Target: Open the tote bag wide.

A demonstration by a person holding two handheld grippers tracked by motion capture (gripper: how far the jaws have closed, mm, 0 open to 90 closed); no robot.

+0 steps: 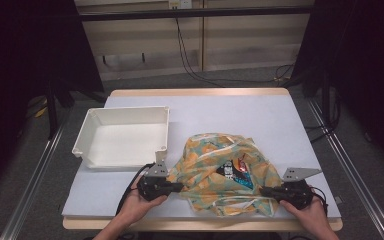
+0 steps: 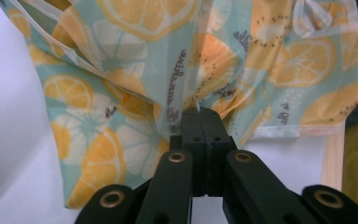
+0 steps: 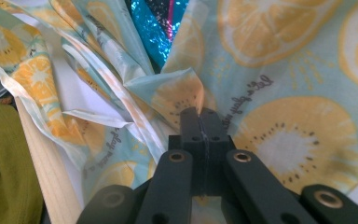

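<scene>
Your left gripper (image 1: 177, 187) pinches the near-left edge of the fruit-print bag (image 1: 220, 172), jaws pressed together on the film. Your right gripper (image 1: 264, 192) clamps its near-right edge likewise. Bag slumps between and beyond both fingertips; white tray (image 1: 92, 131) farther, past the left.

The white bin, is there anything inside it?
Empty. The high view shows the white bin's bare bottom; the fruit-print bag lies beside it on the table.

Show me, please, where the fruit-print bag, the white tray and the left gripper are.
fruit-print bag (image 1: 207, 167): high view, crumpled upper film.
white tray (image 1: 125, 111): high view, far rim.
left gripper (image 2: 204, 114): left gripper view, tips of its closed jaws.
</scene>
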